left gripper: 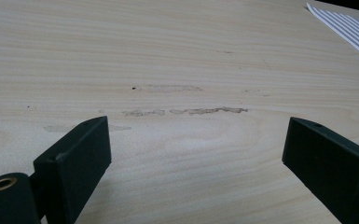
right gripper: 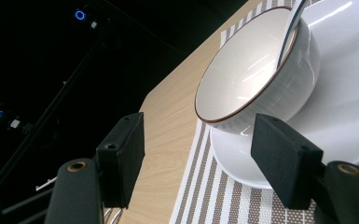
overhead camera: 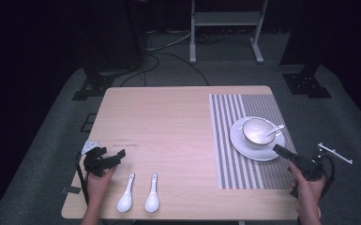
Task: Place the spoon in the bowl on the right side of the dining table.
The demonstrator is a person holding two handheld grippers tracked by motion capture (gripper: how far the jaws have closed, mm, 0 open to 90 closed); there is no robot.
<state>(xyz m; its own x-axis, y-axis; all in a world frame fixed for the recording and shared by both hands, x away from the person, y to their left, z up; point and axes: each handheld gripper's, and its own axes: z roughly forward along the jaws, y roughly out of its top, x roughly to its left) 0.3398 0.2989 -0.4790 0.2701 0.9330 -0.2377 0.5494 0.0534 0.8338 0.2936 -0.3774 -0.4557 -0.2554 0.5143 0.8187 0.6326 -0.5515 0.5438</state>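
Your right gripper (overhead camera: 281, 150) sits at the lower right of the high view, its black jaws just at the near rim of the round white saucer (overhead camera: 244, 145). In the right gripper view (right gripper: 200, 163) those jaws stand spread with nothing between them, clear of the white ribbed bowl with a thin brown rim (right gripper: 256, 79), which fills the upper right of that frame. The bowl (overhead camera: 259, 132) stands on the saucer, right of centre in the high view, on the brown-and-white striped woven placemat (overhead camera: 234, 164). A white ceramic spoon (overhead camera: 273, 131) leans inside the bowl, its handle over the right rim.

Your left gripper (overhead camera: 115, 157) rests at the lower left of the high view over the pale wooden table (overhead camera: 169, 122); the left gripper view (left gripper: 196, 154) shows its jaws wide apart over bare wood. Two more white ceramic spoons (overhead camera: 138, 194) lie side by side near the bottom edge, just right of your left hand (overhead camera: 98, 180).
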